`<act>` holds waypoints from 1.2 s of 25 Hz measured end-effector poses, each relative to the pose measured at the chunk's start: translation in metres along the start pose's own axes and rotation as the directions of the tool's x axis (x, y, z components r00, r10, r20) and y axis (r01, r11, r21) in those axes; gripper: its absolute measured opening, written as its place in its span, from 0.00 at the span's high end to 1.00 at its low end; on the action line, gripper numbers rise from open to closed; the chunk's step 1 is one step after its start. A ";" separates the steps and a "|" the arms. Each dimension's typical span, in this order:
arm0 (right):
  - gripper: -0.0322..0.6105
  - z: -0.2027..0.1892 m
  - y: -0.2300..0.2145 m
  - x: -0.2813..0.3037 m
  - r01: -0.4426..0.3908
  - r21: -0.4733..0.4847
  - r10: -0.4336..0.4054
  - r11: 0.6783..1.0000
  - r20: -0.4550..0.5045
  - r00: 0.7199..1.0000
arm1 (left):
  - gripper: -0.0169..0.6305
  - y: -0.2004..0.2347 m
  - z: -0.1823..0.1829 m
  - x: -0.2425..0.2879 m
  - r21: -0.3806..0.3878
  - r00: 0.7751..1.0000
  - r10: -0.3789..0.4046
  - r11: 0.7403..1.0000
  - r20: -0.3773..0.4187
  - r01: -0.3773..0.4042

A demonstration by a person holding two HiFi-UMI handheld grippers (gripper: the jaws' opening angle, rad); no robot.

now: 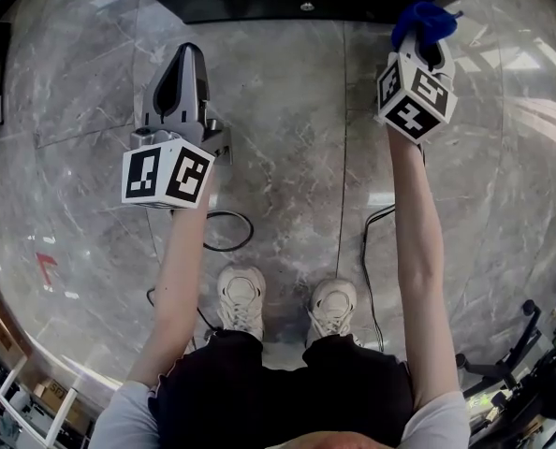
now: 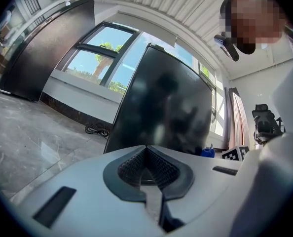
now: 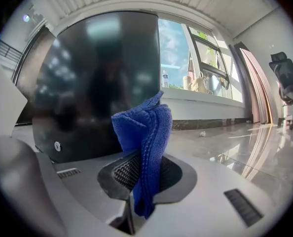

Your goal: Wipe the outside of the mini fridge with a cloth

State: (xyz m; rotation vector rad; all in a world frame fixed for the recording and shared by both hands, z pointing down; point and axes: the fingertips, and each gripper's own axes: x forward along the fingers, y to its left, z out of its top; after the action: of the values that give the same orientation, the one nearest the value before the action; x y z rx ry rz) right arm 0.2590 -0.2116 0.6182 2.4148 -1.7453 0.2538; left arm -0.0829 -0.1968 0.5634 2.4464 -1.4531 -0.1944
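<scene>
Your black shorts and two white sneakers [image 1: 241, 299] sit nearest, toes on the grey veined marble floor [image 1: 287, 110]. Thin black cables [image 1: 224, 235] loop on the tiles between your forearms, just ahead of the shoes.

Out along your left arm is the white cube with square markers [image 1: 166, 174], and past it the left gripper [image 1: 186, 56]. Look at its own view: the ribbed black pads are pressed together and nothing sits between them.

On your right, the right gripper [image 3: 142, 174] is pinching a folded blue woven cloth [image 3: 144, 130]. One end stands up above the pads and the other droops below them. From your head camera the cloth shows as a blue bunch at the gripper's tip.

Straight ahead of both tools stands the glossy black mini fridge [image 3: 97, 83], upright on the floor, a small round lock [image 3: 57, 145] low on its front. The cloth is raised in front of it, and I cannot tell whether it touches.

Beyond, the left gripper view shows a coiled black cord [image 2: 94, 130] lying at the wall base beside the fridge and a tall dark cabinet [image 2: 43, 48] further left. Behind the fridge, a window sill carries a clear bottle [image 3: 164, 78], and a black office chair [image 3: 287, 78] stands far right.
</scene>
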 end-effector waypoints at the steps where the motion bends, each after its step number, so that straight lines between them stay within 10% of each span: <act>1: 0.84 -0.001 -0.003 0.001 0.003 -0.002 -0.003 1.000 -0.007 1.000 | 0.97 -0.002 -0.001 0.001 -0.002 1.000 -0.002 1.000 0.000 0.002; 30: 0.84 0.007 -0.007 -0.028 0.005 0.188 0.004 0.982 -0.044 0.999 | 0.97 -0.021 0.002 -0.001 0.016 1.000 -0.013 1.000 -0.002 0.013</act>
State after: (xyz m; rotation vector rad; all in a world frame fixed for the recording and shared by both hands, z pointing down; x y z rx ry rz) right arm 0.2575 -0.1854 0.6051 2.5158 -1.7753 0.4898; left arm -0.0667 -0.1870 0.5551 2.4689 -1.4442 -0.1841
